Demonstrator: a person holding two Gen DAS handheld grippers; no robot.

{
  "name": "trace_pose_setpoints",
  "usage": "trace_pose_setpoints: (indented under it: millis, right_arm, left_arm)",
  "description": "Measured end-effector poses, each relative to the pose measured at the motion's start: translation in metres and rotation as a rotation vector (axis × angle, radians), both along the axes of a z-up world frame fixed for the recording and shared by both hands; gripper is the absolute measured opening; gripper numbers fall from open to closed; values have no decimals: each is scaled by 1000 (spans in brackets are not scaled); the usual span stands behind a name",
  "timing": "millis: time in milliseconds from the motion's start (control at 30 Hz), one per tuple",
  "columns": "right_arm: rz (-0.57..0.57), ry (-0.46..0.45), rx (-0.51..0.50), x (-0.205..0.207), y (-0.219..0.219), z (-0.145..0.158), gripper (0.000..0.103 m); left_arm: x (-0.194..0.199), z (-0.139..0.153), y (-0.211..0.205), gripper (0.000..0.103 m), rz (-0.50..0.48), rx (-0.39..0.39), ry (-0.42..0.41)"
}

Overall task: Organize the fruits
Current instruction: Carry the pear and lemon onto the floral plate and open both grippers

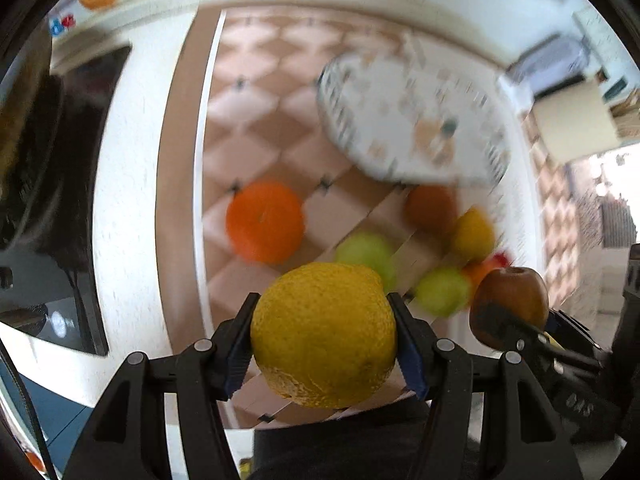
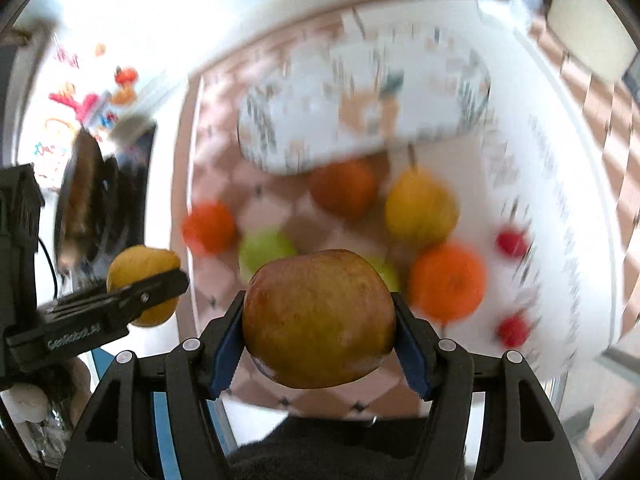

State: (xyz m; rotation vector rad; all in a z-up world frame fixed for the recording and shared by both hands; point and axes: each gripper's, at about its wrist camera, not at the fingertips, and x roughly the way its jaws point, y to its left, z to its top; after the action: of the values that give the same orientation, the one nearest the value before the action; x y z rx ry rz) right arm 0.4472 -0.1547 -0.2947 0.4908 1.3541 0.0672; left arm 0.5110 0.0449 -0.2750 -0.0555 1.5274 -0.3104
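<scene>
My left gripper is shut on a yellow lemon and holds it above the table. My right gripper is shut on a red-brown apple, also raised; the apple also shows in the left wrist view, and the lemon in the right wrist view. Below lie blurred fruits: an orange, green apples, a yellow pear, a second orange and a dark orange fruit. A white patterned bowl stands beyond them, also in the right wrist view.
The table has a checkered pink and white cloth. Two small red fruits lie at the right. A dark pan-like object sits at the left. A white wall runs behind the table.
</scene>
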Motion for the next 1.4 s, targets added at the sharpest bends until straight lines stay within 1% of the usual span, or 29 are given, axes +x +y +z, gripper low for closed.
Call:
trace_pose_setpoints:
  millis: [100,167,200,267,333,433,467,500,567,667,833,900,1000,1100,1267,1300,1333,1367,1400]
  right_arm:
    - [-13,-39,-9,34,-31,15,69]
    - [-20,-38,-1,64,-52,14,69]
    - [-19,-34,-6,83,-58,10,69]
    - [2,-26,-51,117,-70,0,69]
    - [22,-15,-90,140,-75,-9,69]
    - [53,12,-107,177,-83,-29,69]
    - [76,22,-118,189,-85,-36,69]
    - [90,26,-129,196,-85,-40,69]
    - [124,38,-148,208,-84,-50,69]
    - [167,57,-144,222,-84,-66,69]
    - [213,72,-119,237,-86,-88,69]
    - [224,67,-105,240,-86,-92,69]
    - [230,68,-89,245,-89,-96,69]
    - [223,86,-63,247,-95,-99,70]
    - [224,111,-41,250,-97,-102,70]
    - [219,120,-37,250,-98,-104,72]
    - [214,128,-36,250,-100,-104,76]
    - [208,133,-31,250,-99,-103,85]
    - [201,133,-27,250,-99,-101,88]
  left_arm:
    - [32,15,-17,59,33,-11,-23]
    - [47,17,-28,59,59,-7,-31]
    - [64,15,-36,59,78,-4,-31]
    - [84,1,-46,59,101,-6,-18]
    - [109,-13,-59,59,131,-12,11]
    - [143,-38,-82,59,134,19,44]
    - [152,-46,-88,59,137,21,62]
    - [163,-59,-94,59,150,11,94]
    - [175,-73,-99,59,173,-12,139]
    - [189,-95,-105,59,210,-38,194]
    - [198,-113,-113,59,236,-39,243]
    - [198,-112,-118,59,239,-34,240]
    - [200,-110,-123,59,247,-56,249]
    - [199,-111,-130,59,236,-25,254]
    - [197,-109,-142,59,230,-4,260]
    - [196,-108,-143,60,231,-7,261]
    - [197,-108,-147,61,231,-10,258]
    - [196,-106,-150,63,232,-10,254]
    - [195,-103,-153,65,229,-9,243]
